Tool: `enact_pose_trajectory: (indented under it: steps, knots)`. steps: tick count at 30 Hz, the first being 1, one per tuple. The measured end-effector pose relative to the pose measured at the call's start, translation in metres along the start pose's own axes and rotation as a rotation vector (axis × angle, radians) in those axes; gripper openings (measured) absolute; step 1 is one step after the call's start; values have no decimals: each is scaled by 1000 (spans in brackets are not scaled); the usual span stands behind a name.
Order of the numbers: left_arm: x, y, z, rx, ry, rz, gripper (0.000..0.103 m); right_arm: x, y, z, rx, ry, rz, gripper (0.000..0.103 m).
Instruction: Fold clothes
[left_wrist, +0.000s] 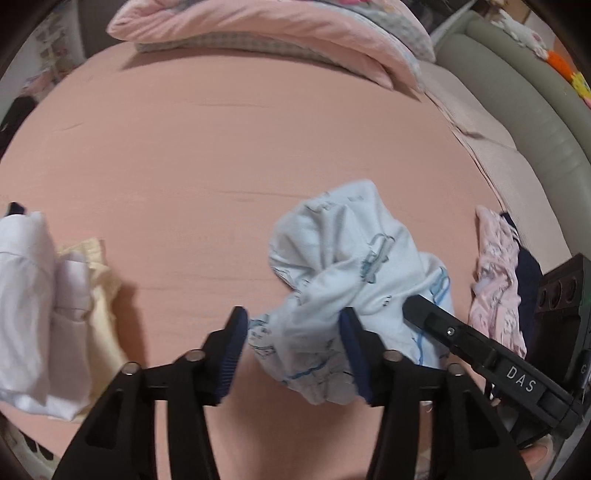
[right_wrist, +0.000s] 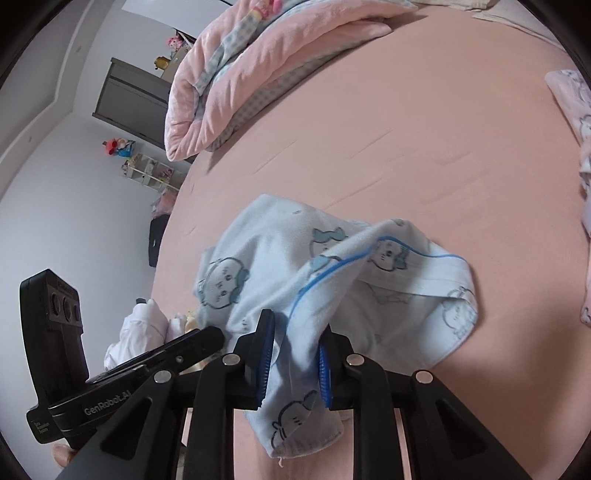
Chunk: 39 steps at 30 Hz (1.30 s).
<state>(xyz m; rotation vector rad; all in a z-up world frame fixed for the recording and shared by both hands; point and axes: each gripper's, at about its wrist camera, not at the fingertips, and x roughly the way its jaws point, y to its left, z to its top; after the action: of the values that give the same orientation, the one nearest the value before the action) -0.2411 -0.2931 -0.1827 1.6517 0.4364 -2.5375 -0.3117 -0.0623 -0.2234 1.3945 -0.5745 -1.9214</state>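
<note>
Both grippers tilt downward: right gripper (right_wrist: 295, 354) jaws pinch the pale-blue garment (right_wrist: 332, 266), left gripper (left_wrist: 291, 350) jaws spread.

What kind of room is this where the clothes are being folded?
Most likely a child's bedroom. The clothes lie on a bed with a pink sheet, a folded pink quilt sits at its far end, and small shelves with toys stand by the white wall.
</note>
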Motion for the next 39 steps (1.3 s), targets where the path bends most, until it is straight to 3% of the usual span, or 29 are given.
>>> enact_pose_trajectory:
  steps: [3,5,17,26,33,39]
  knots:
    - [-10,10,3,-30,-13,-11,64,2,6,3,-4,8,11,20]
    - [-13,14,3,-30,-18,-14,65,1,4,5,14,15,24,20]
    - [-7,-1,-2,11,-3,-75,65,6,33,31,-18,130,-85,20]
    - [6,-20,5,24,8,-89,65,12,58,44,-74,156,-82,20]
    - [-8,-14,7,16,-7,-131,65,18,61,48,-91,185,-89,20]
    - [-15,-28,1,114,-5,-142,65,20,70,51,-118,208,-121,20]
